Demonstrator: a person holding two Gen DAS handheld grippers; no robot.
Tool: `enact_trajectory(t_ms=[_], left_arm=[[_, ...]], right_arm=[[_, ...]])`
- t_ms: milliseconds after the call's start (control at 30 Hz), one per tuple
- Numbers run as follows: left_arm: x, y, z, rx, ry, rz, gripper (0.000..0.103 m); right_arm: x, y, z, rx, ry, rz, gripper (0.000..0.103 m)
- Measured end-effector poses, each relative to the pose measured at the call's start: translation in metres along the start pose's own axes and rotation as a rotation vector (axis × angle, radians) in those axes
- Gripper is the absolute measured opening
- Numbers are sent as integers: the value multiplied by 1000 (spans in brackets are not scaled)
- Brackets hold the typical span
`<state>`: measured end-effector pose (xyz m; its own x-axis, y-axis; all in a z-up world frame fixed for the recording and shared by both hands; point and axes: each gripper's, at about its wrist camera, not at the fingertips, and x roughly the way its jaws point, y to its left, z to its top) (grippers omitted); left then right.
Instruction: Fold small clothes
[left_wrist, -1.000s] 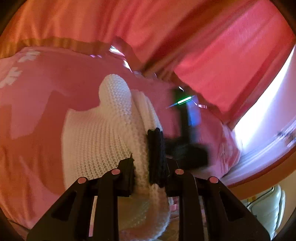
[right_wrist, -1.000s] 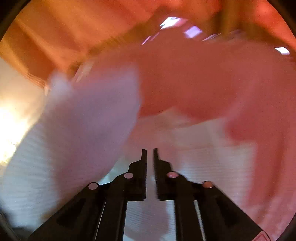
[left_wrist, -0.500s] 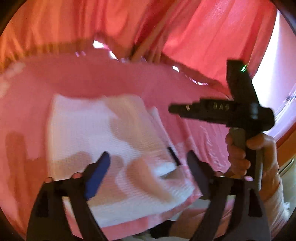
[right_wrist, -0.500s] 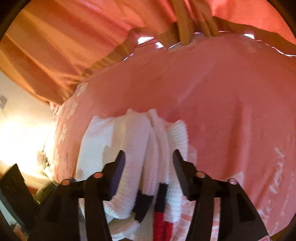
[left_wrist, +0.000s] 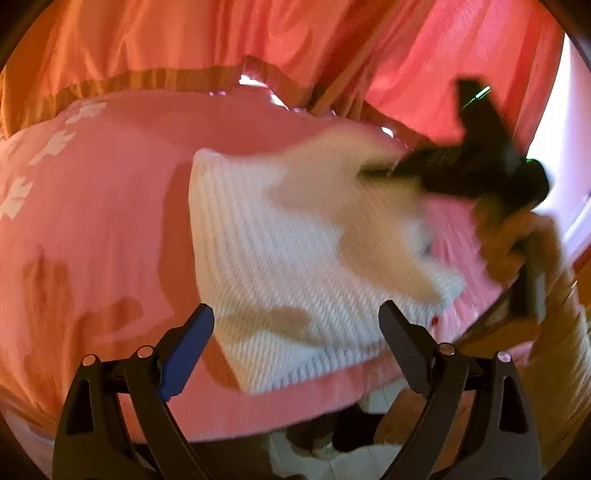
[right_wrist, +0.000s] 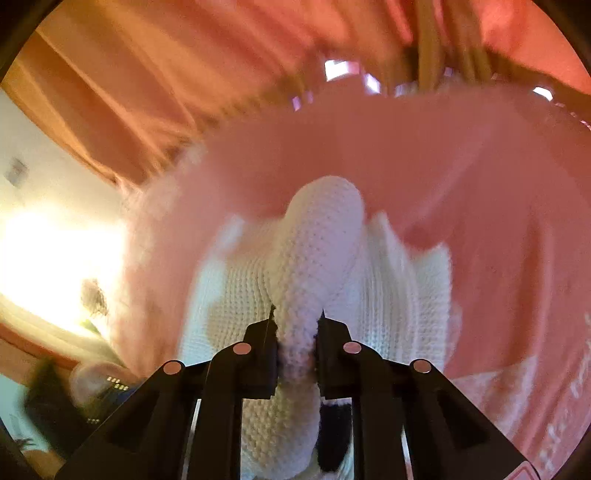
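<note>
- White knitted garment (left_wrist: 295, 266) is the thing I am folding; it lies on the pink cover, reaching to the near edge of the surface, ribbed side up in my left wrist view.
- Pink cover (left_wrist: 103, 229) is the largest thing I see: it spreads over the whole surface and carries white flower prints toward its left edge. I cannot tell whether a counter or a bed lies beneath it.
- Red curtains (left_wrist: 258, 40) hang behind the far edge, with bright window light to one side.
- My left tool (left_wrist: 295, 343) stands wide above the near edge of the garment; nothing is between its fingers and the pads touch no cloth.
- My right tool (right_wrist: 295, 350) has just been closing and now stands narrow, pinching a raised fold of the white knit (right_wrist: 314, 266) between its pads. A dark patch of the garment shows just below the grip.
- From the left wrist view, that right tool sits blurred over the garment's far right corner, carried by the person's hand (left_wrist: 517, 243), a pale sleeve at the wrist.
</note>
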<state>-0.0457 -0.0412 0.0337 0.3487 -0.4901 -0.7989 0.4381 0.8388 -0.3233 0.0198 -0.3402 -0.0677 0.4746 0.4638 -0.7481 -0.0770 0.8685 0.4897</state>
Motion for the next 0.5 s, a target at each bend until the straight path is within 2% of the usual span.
enact_trajectory(t_ms=[33,67,133,167,200,300,333,367,400,500], left_arm=[[1,0,-4,12,12,5,88],[5,-2,-10,23,27,17,88],[15,-5,-14,33,54,28,88],[22,-7,-15,34,68,35,88],[26,-9,-17,39,75,35,88],[30,-14,-20,52,82,55,88],[31,-14,-21,55,87,56,88],[31,-15,-24,60,91,54,88],[33,-15,-26,63,98,59,88],[39,-14,-34,70,123,62,88]], right_arm=[[-5,-8,-3,-2,-6,-27,14],[3,-19,-7,-4,29,-105,16],[40,-45,-20,18,176,-245,18],[44,-49,-23,24,181,-242,18],[37,-49,-24,37,147,-222,19],[-12,-30,-37,51,16,-144,27],[-31,-19,-51,35,-8,-120,33],[-41,-12,-64,30,-19,-103,42],[-47,-6,-74,34,-21,-95,46],[-46,7,-116,54,14,-51,48]])
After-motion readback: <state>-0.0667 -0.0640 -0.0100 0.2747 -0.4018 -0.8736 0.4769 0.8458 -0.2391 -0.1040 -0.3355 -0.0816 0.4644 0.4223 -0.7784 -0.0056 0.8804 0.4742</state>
